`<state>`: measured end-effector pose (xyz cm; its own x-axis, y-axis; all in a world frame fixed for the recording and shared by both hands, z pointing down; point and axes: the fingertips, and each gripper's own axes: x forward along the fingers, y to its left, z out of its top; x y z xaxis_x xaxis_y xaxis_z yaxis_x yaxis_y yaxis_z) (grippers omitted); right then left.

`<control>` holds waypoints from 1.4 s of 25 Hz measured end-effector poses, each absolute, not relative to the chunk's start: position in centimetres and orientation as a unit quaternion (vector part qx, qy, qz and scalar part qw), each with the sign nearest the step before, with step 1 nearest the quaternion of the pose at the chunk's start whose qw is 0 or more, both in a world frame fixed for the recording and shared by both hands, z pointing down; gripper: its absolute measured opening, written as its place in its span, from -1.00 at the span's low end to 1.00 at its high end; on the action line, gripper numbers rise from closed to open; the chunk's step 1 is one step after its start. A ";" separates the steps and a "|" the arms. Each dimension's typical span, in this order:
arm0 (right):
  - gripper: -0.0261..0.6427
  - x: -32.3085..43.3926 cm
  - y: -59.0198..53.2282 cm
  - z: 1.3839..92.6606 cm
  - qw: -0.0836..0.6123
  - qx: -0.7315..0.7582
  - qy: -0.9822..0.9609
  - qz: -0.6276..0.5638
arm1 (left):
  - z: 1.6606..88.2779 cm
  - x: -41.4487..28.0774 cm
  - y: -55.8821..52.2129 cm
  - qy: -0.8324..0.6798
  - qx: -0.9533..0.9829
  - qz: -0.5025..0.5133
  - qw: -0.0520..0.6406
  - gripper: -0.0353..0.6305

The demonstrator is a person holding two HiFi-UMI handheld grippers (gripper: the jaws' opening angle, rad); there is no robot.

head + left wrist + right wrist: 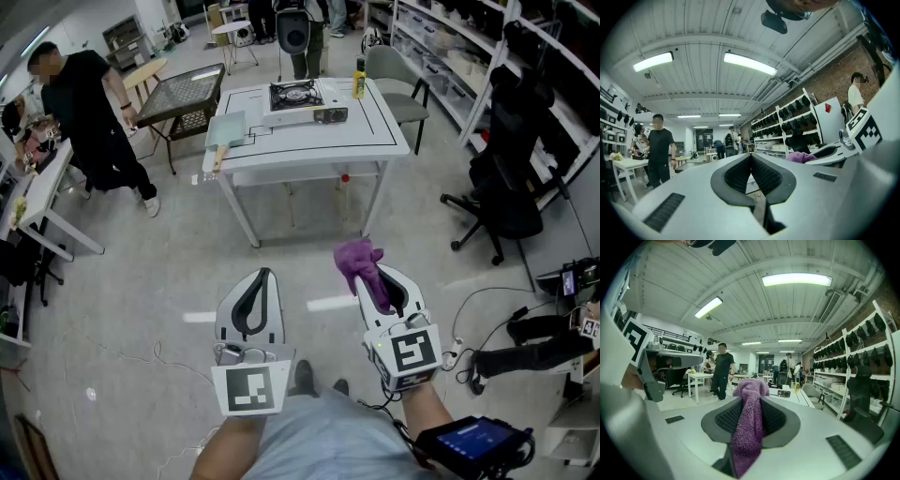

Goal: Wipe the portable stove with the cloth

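Observation:
The portable stove (302, 101) stands on a white table (319, 142) far ahead across the floor; in the right gripper view the stove (781, 392) is small and distant. A purple cloth (360, 262) is pinched in my right gripper (367, 279), bunched above the jaw tips and trailing back between them. In the right gripper view the cloth (748, 425) fills the slot of that gripper (751, 398). My left gripper (262, 275) is held level beside it, shut and empty, its jaws meeting at the tip (751, 156). Both grippers are well short of the table.
A yellow bottle (359, 81) and a pale green flat item (226, 129) share the table. A grey chair (396, 82) stands behind it and a mesh-top table (187, 96) to its left. A person in black (90, 111) stands at left, a black office chair (506, 192) and floor cables at right.

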<state>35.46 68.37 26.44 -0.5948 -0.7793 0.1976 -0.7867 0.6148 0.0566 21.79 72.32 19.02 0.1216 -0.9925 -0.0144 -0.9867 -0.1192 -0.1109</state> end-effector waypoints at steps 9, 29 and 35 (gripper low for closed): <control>-0.57 33.5 66.5 26.7 0.101 0.449 -0.888 0.016 | 19.1 19.7 70.1 0.651 -0.757 -0.024 0.051 -0.84; -0.56 28.7 58.5 27.2 0.081 0.506 -0.858 0.035 | 23.0 12.9 62.5 0.622 -0.782 -0.039 0.018 -0.84; -0.56 28.6 52.8 30.0 0.094 0.502 -0.858 0.056 | 25.2 12.1 56.3 0.628 -0.776 -0.056 0.000 -0.84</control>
<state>28.58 52.80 30.02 -0.4780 -0.8512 0.2166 -0.8721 0.4892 -0.0019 12.12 56.34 25.21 0.2046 -0.9749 0.0873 -0.9749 -0.2110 -0.0708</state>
